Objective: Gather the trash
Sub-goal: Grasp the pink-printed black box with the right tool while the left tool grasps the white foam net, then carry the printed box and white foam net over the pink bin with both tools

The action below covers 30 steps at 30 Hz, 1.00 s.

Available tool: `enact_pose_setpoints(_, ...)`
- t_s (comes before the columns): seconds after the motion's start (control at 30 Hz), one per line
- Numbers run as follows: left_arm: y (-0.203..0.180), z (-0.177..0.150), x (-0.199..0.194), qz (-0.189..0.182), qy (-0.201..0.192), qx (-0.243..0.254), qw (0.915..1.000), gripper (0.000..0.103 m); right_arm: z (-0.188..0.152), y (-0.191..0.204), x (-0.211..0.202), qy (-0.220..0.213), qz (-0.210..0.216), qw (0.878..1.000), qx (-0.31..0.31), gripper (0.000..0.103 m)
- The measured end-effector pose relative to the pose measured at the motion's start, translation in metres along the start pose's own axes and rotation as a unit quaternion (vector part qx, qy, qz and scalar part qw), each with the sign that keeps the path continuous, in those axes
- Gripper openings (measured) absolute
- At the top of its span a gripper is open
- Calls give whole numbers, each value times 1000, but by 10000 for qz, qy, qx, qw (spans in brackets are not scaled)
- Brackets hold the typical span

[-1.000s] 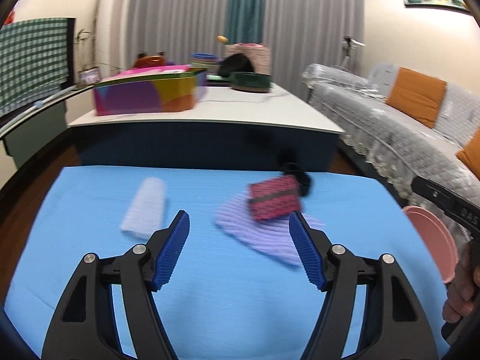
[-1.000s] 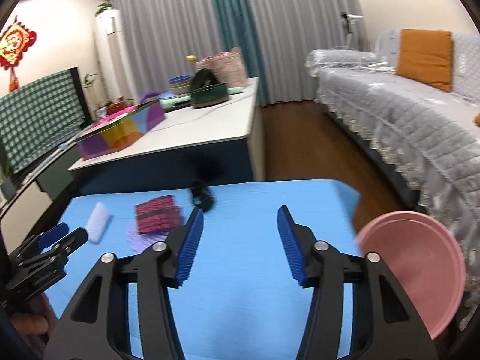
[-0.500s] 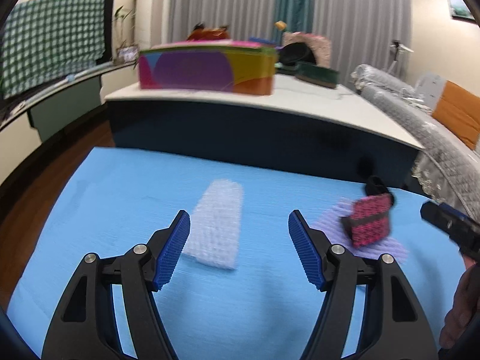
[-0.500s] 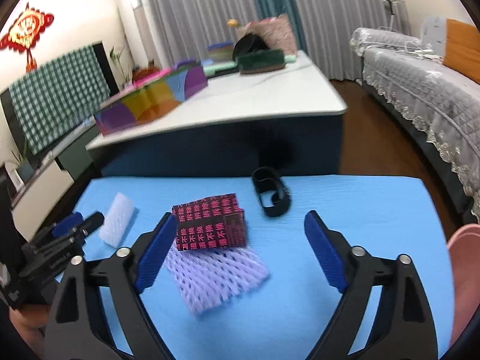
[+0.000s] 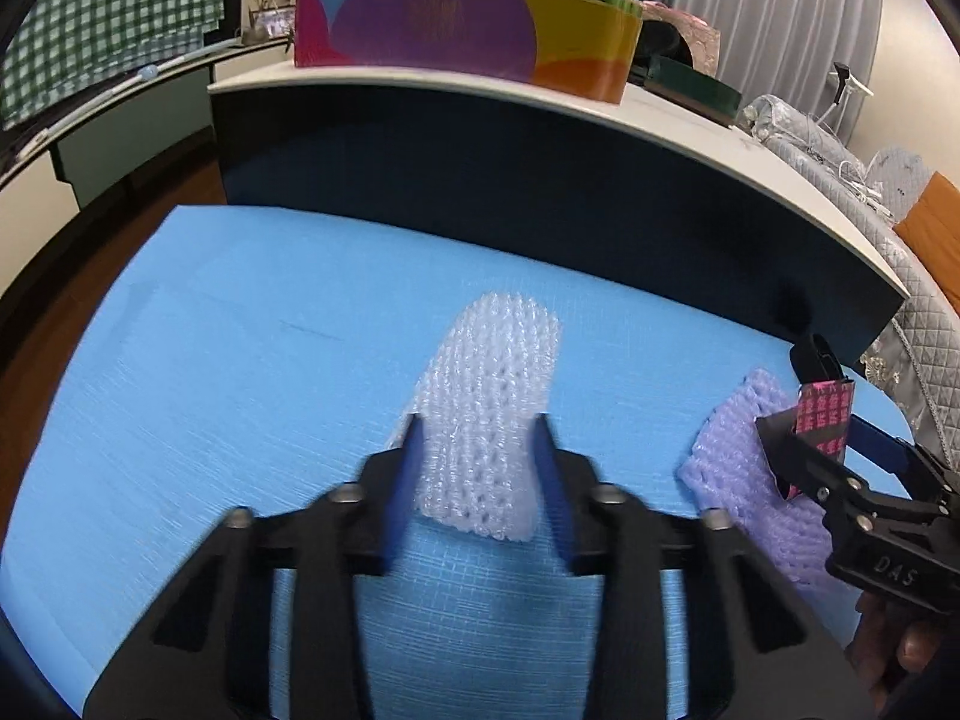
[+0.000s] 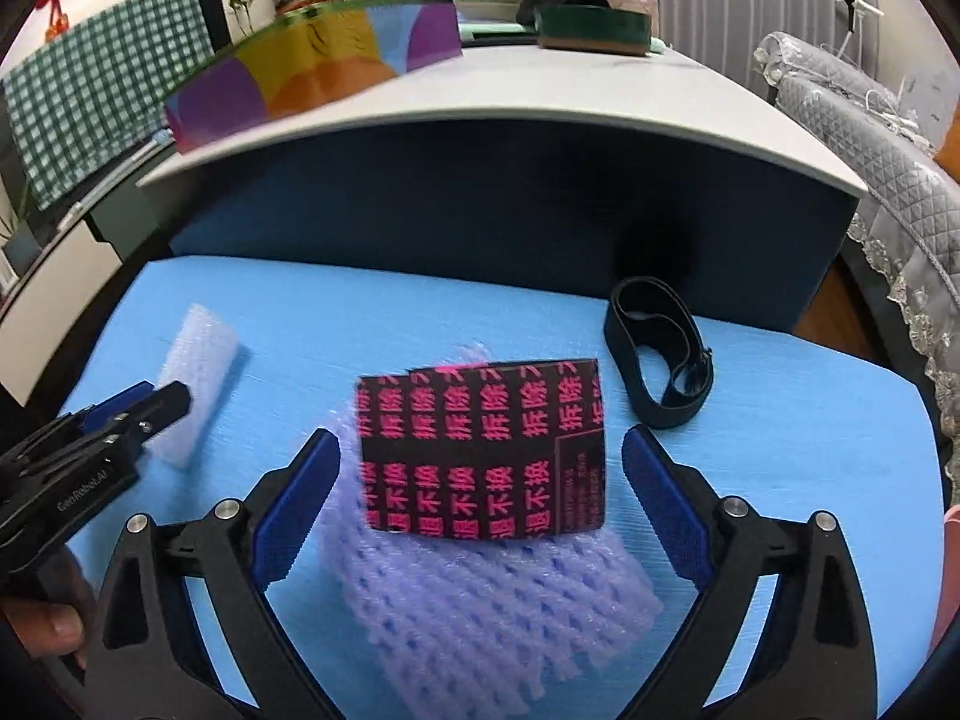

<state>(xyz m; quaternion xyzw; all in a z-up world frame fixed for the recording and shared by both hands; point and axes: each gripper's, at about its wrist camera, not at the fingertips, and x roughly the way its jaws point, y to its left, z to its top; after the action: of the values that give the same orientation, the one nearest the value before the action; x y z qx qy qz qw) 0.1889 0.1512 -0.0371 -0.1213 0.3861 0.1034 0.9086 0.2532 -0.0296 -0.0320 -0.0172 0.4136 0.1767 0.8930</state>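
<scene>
My left gripper (image 5: pixel 478 438) has its fingers closed against the sides of a white foam net sleeve (image 5: pixel 486 408) lying on the blue mat (image 5: pixel 240 372); it also shows in the right wrist view (image 6: pixel 198 372). My right gripper (image 6: pixel 480 468) is open, its fingers either side of a black card with pink characters (image 6: pixel 480 450), which lies on a purple foam net (image 6: pixel 492 606). The card (image 5: pixel 825 414) and purple net (image 5: pixel 744 474) show at the right of the left wrist view.
A black strap loop (image 6: pixel 660 354) lies on the mat at the far right. A dark blue counter with a white top (image 6: pixel 540 138) stands behind, carrying a colourful box (image 5: pixel 468 39). A grey sofa (image 6: pixel 888 138) is to the right. A pink bowl edge (image 6: pixel 951 570) shows at right.
My left gripper moved forward onto the white sleeve and closed on it. My right gripper moved closer, its fingers now around the black card.
</scene>
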Motion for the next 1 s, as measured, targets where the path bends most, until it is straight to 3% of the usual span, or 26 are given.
enact_pose_setpoints(0.03,0,0,0,-1,4,-4,10000,23,0,-1,0,20,31,10000,17,77)
enact_pose_setpoints(0.17,-2,1,-8,-1,-111,18,9999,14,-1,-8,-12,-101,49,9999,80,76)
enact_pose_setpoints(0.4,-11,0,-23,-78,-256,116,9996,13,1,-17,-46,-373,-13,9992,123,75)
enact_pose_setpoints(1.0,-63,-13,-86,-697,-747,700,9923,13,-23,-44,-151,-993,-306,9945,140,75)
